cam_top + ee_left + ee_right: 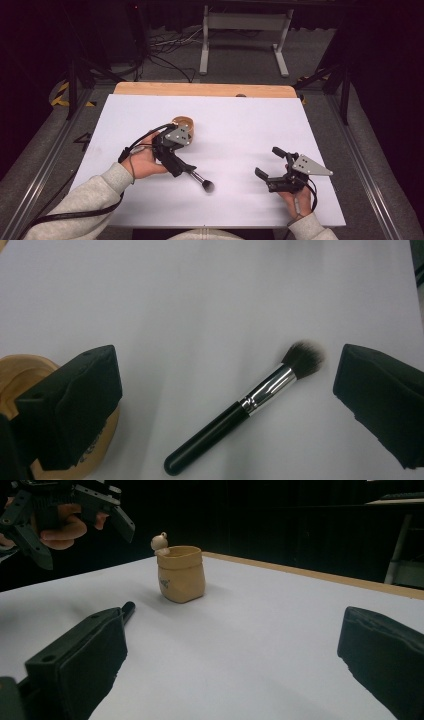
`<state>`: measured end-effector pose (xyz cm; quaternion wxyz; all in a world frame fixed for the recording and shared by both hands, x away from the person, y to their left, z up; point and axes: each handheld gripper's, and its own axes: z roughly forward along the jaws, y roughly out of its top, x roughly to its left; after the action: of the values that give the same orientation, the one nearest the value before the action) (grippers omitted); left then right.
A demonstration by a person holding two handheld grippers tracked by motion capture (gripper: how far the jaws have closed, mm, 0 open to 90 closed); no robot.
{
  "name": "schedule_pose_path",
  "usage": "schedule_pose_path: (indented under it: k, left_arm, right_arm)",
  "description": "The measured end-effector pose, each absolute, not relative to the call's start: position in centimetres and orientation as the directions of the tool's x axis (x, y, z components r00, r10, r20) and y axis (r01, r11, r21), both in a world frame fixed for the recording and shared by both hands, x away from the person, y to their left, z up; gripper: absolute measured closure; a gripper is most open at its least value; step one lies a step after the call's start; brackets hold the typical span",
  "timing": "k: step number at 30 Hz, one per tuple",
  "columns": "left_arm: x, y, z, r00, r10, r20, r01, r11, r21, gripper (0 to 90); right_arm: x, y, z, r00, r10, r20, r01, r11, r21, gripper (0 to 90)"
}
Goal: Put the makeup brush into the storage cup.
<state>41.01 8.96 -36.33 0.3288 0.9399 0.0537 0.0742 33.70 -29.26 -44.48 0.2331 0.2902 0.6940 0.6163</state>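
table [150, 107]: white sheet over wood | makeup brush [240, 407] lying flat | tan pot [181, 574] upright, near brush

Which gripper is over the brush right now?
The left gripper: its open fingers straddle the makeup brush. The right gripper hovers apart over bare table.

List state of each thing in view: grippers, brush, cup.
Black-handled makeup brush with silver ferrule: lying flat on the white table, ungripped, bristles pointing away from the cup.
Tan pouch-shaped cup: upright, mouth open, small pale figure on its rim.
Left gripper: open, above the brush, jaws on either side of it.
Right gripper: open, holding nothing, apart from the brush and cup.
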Motion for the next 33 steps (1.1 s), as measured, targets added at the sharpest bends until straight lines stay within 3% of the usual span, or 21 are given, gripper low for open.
schedule_pose_path:
  k: [10, 16, 33]
  left_arm:
    - [41.2, 7.5, -36.8, 0.989, 0.104, 0.109, 0.032, -0.851, 0.524, 0.0]
    - [41.6, 7.0, -37.5, 0.994, 0.091, 0.065, 0.053, -0.893, 0.447, 0.4]
    - [42.3, 6.4, -38.8, 0.995, 0.095, 0.002, 0.088, -0.927, 0.365, 1.8]
  right_arm:
    - [33.7, -29.3, -44.5, -0.725, 0.688, 0.04, 0.119, 0.068, 0.99, 0.0]
    - [33.7, -29.3, -44.5, -0.727, 0.685, 0.041, 0.12, 0.068, 0.99, 0.0]
    - [33.7, -29.3, -44.6, -0.732, 0.68, 0.045, 0.125, 0.069, 0.99, 0.0]
